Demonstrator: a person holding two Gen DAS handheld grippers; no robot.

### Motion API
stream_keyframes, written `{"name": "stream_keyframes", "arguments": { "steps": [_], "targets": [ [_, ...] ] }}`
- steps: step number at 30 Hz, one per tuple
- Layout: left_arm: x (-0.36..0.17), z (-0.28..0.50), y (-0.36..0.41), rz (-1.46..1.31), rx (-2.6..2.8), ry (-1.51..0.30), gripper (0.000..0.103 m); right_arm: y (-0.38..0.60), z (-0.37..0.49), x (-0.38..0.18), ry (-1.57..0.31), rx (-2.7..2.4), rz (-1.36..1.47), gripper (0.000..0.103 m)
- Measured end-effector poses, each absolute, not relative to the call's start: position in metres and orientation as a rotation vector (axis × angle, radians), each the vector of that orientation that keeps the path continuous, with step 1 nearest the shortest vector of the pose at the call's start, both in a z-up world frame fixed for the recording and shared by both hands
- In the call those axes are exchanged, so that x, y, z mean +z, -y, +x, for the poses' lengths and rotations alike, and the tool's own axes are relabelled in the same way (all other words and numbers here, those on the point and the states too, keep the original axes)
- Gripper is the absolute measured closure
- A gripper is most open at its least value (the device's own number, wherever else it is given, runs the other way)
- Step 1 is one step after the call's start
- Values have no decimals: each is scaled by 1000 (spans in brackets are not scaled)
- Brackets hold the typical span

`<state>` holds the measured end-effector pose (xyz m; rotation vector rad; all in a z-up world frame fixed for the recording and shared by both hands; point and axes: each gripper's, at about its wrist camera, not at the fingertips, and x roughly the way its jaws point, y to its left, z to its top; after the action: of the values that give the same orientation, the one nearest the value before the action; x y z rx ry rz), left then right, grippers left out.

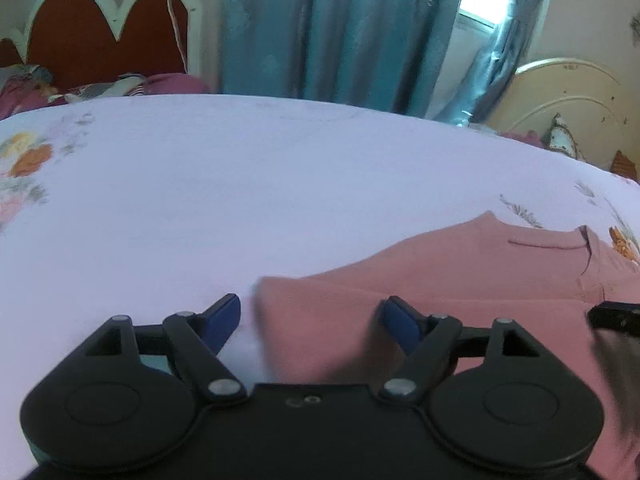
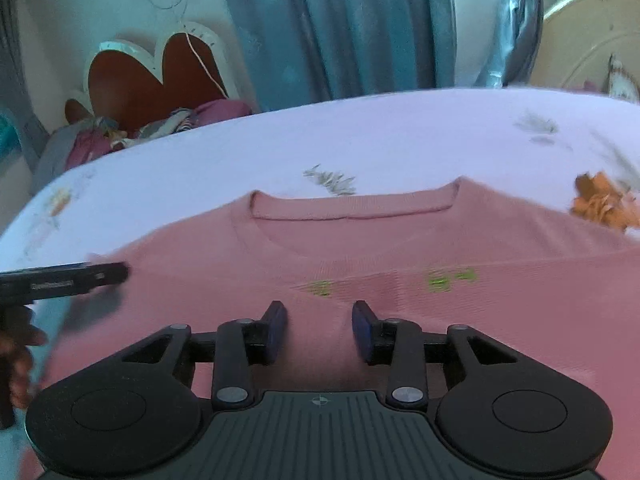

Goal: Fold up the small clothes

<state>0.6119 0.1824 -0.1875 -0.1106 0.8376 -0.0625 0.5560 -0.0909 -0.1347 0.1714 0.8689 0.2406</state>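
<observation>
A small pink sweater (image 2: pixel 360 240) lies flat on the bed, its neckline (image 2: pixel 352 208) toward the far side and small green marks (image 2: pixel 444 280) on its front. In the left wrist view the sweater (image 1: pixel 460 272) lies at the lower right. My left gripper (image 1: pixel 311 312) hangs open over the sweater's left edge, with one blue finger (image 1: pixel 224 316) above the sheet and the other above the cloth. My right gripper (image 2: pixel 320 318) is open just above the middle of the sweater, nothing pressed between its pads. Each gripper shows at the edge of the other's view.
The bed carries a white sheet with flower prints (image 1: pixel 160 208). Behind it are a red headboard with a white scalloped rim (image 1: pixel 108 40), crumpled bedding (image 1: pixel 132 88), blue curtains (image 1: pixel 340 28), a bright window (image 1: pixel 480 0) and a cream headboard (image 1: pixel 568 100) at the right.
</observation>
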Motion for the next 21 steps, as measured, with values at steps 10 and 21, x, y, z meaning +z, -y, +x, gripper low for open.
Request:
{"name": "stream_keyframes", "arguments": {
  "steps": [10, 21],
  "targets": [
    [-172, 511, -116, -120, -238, -768, 38, 70, 515, -132, -885, 267, 47, 66],
    [-166, 436, -134, -41, -218, -746, 35, 126, 420, -115, -798, 153, 131, 66]
  ]
}}
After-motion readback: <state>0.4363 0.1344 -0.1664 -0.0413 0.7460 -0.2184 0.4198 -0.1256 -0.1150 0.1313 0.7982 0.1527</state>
